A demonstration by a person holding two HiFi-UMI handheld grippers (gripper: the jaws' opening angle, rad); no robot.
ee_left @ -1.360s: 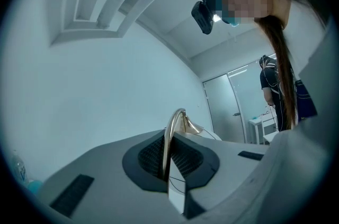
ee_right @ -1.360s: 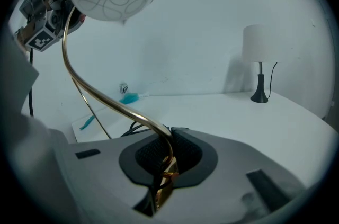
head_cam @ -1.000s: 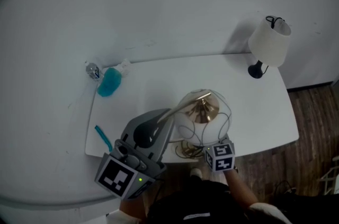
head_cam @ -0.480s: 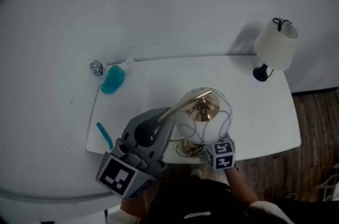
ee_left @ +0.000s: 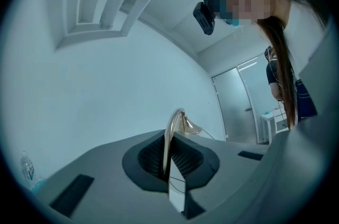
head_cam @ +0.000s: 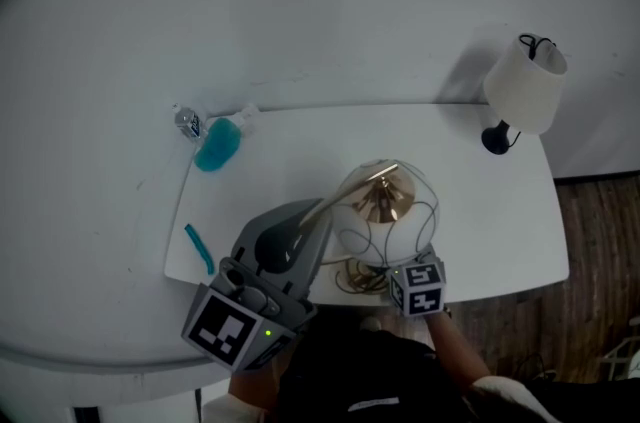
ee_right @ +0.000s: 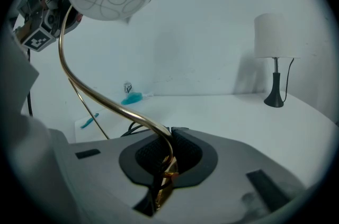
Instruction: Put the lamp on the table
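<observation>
Jaws of the left gripper point(ee_left: 168, 164) are pressing together on the curved gold stem of the lamp point(head_cam: 385, 211), partway up. Lower down, the right gripper point(ee_right: 165, 172) is clamping the same stem at its end, beside a brass fitting. Its glass globe is hanging over the near edge of the white table point(head_cam: 480, 201). A white-shaded table lamp point(head_cam: 525, 91) is standing at the far right corner; a blue bottle point(head_cam: 217, 143) is lying far left.

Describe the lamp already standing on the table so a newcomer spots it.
On the rectangular white table, look to the far right corner by the wall. The small lamp with a white tapered shade and black stem stands there; the gold-stemmed glass-globe lamp nearer the person has no shade.
</observation>
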